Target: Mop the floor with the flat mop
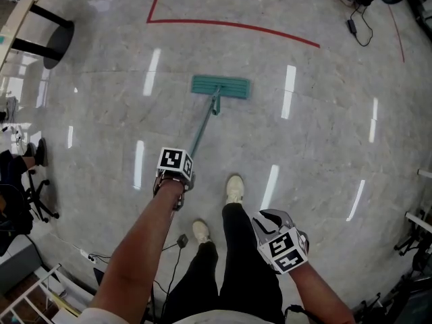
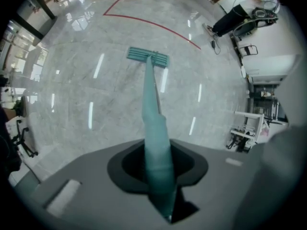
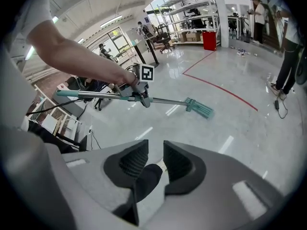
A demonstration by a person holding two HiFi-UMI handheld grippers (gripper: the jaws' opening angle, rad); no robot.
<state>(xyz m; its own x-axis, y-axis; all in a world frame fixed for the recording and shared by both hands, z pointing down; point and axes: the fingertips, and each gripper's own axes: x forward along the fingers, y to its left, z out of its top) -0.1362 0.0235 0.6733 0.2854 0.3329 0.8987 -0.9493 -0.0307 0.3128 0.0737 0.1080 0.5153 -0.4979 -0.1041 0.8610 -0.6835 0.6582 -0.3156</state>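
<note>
The left tongs (image 2: 160, 176) clamp the flat mop (image 2: 147, 56); right tongs (image 3: 155, 151) parted.

Floor (image 1: 317, 113) is wide open mid-frame, with free passage all round the flat mop (image 1: 220, 86). Obstacles sit at the edges:
- upper left: black pedestal base (image 1: 58, 43)
- upper right: loose cables (image 1: 361, 27)
- left edge: office chair (image 1: 35, 196)
- lower right: equipment stands (image 1: 414, 240)
- bottom centre: floor cable (image 1: 181, 239) just beside the person's shoe (image 1: 200, 231)
</note>
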